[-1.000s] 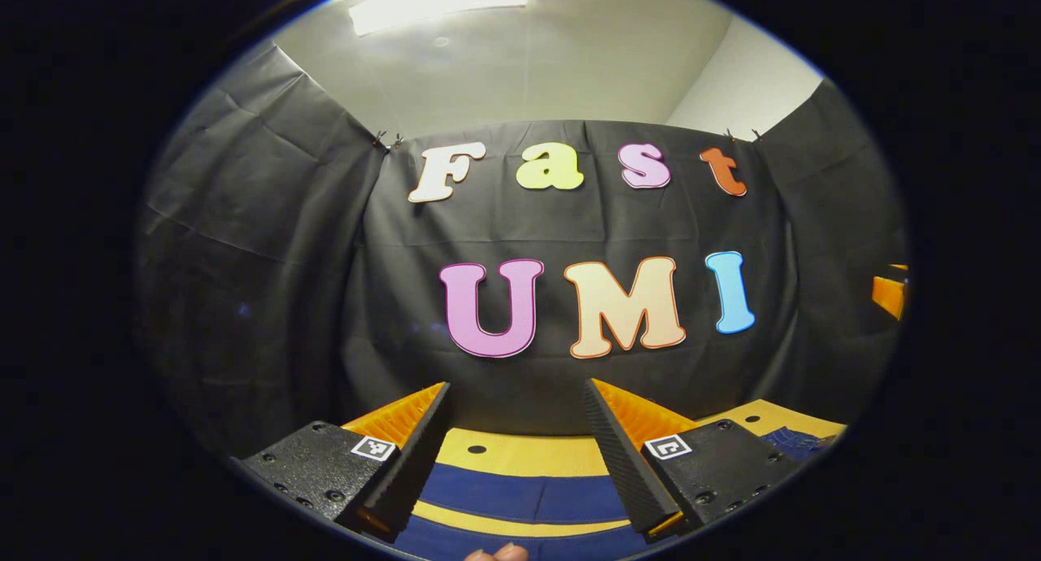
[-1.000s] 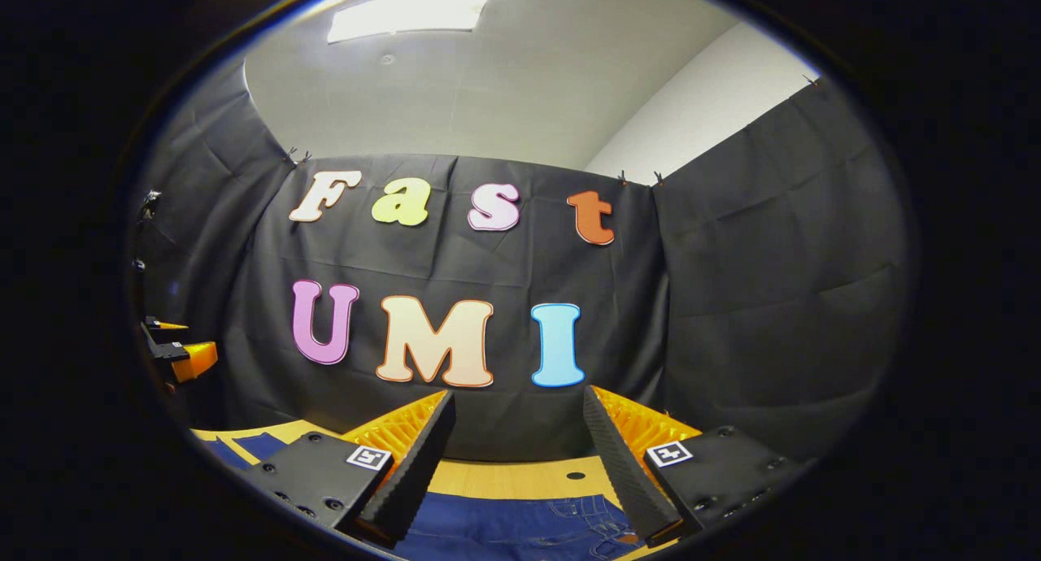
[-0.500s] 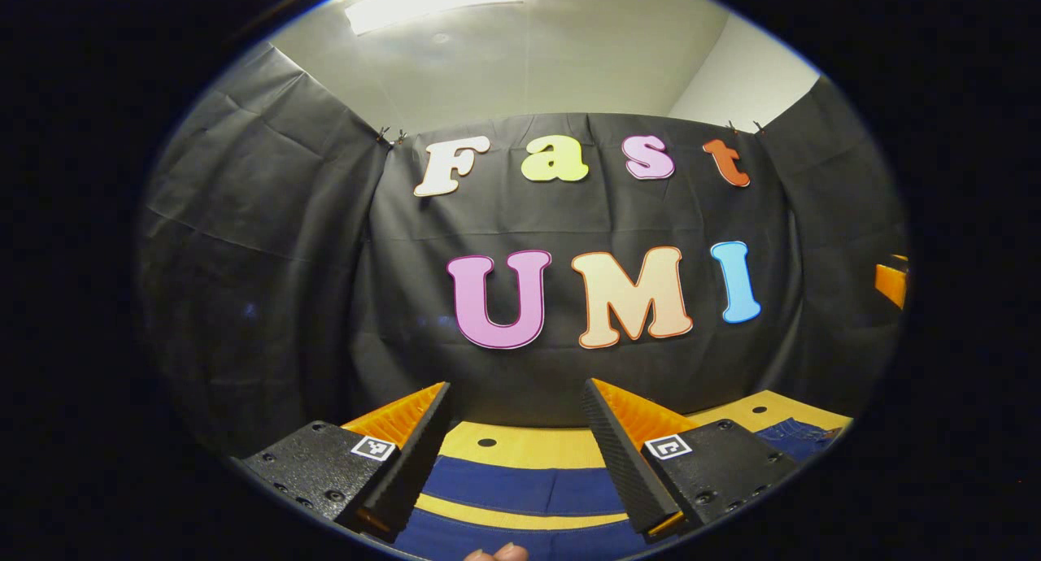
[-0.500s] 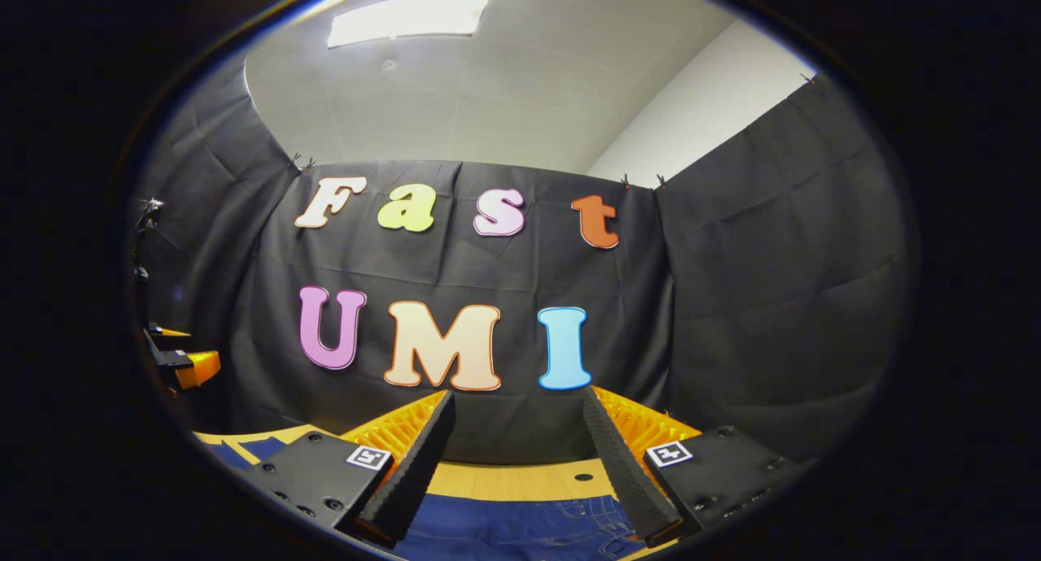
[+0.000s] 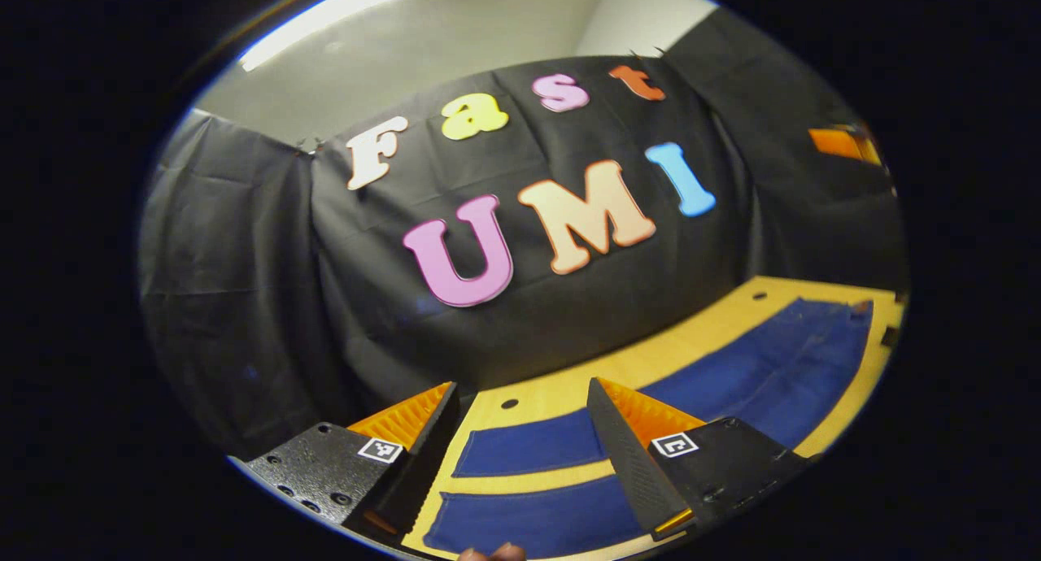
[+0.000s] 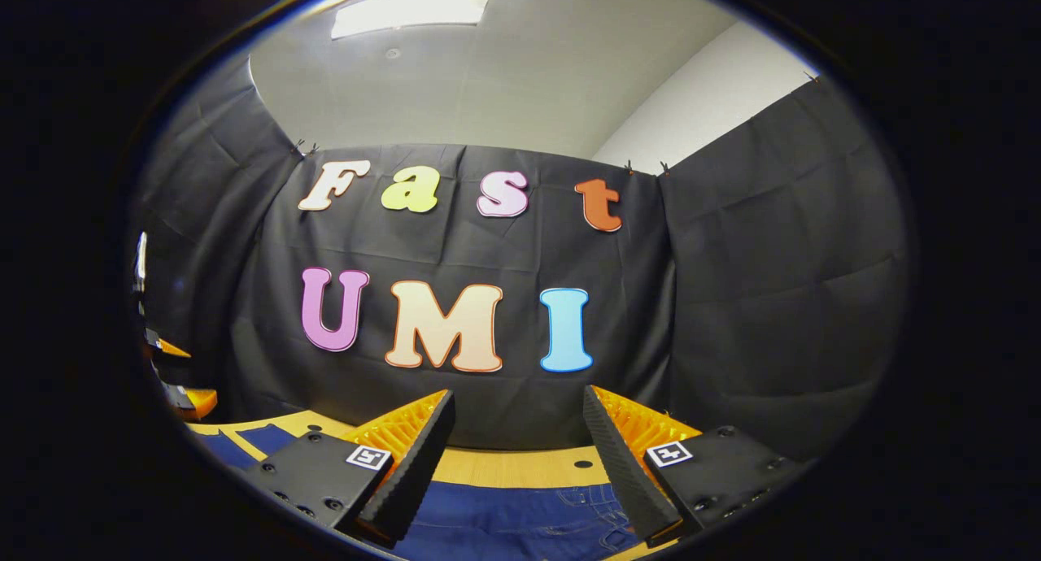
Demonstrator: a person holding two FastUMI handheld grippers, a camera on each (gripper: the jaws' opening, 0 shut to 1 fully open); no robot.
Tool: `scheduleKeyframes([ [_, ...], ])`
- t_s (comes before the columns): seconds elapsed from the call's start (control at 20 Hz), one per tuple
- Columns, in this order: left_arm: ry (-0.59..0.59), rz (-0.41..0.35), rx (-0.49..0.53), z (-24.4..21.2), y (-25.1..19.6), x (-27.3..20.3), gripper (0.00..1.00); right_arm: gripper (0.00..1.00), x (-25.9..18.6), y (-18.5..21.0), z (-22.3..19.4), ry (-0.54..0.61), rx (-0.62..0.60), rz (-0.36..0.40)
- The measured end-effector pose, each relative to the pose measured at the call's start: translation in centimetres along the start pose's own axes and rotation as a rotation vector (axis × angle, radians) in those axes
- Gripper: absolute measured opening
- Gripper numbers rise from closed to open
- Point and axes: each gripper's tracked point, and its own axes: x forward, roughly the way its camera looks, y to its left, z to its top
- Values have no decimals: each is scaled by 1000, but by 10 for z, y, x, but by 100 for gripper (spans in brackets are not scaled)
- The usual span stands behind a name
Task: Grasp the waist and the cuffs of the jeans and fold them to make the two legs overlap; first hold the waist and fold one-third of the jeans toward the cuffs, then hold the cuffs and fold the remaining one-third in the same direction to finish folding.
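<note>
Left gripper view looks across a yellow bench on which the dark blue jeans lie flat. The two legs run side by side with a strip of bare bench between them, stretching away to the right toward the waist end near the far right of the bench. The left gripper hovers over the cuff end, its fingers spread wide with nothing between them; both leg ends show in the gap below, and the fingers are not touching the cloth as far as can be told. A small dark hole in the bench sits just beyond the cuffs. At the bottom edge a bit of a person's fingertips peeks in. Far off at the upper right, a part of the other gripper is visible against the black cloth wall.

Right gripper view shows the right gripper above the waist end of the jeans, where pocket stitching can be made out. Its fingers are spread apart and empty, apart from the denim. Bare bench lies just beyond the waist, with another hole. The left gripper appears at the far left edge.
</note>
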Motion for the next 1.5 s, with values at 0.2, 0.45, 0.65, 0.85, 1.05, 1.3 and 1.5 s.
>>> scheduleKeyframes([
  [0.2,178,-126,238,-85,-18,-13,95,99,-2,-2,-11,7,-3,-16],
  [0.45,353,-234,443,-182,-31,-43,95,98,-9,-4,-45,82,-2,-42],
  [0.65,451,-307,551,-228,-32,-48,95,98,-17,-3,-60,118,-25,-49],
  [0.85,518,-413,653,-258,-36,-51,95,98,-20,-9,-66,135,-32,-74],
  [1.05,531,-448,696,-265,-39,-38,91,98,-23,-21,-69,147,-41,-112],
  [1.3,474,-477,773,-267,-48,-5,82,98,-31,-31,-76,170,-54,-154],
  [1.5,491,-530,800,-279,-58,6,40,98,-35,-26,-87,199,-71,-160],
])
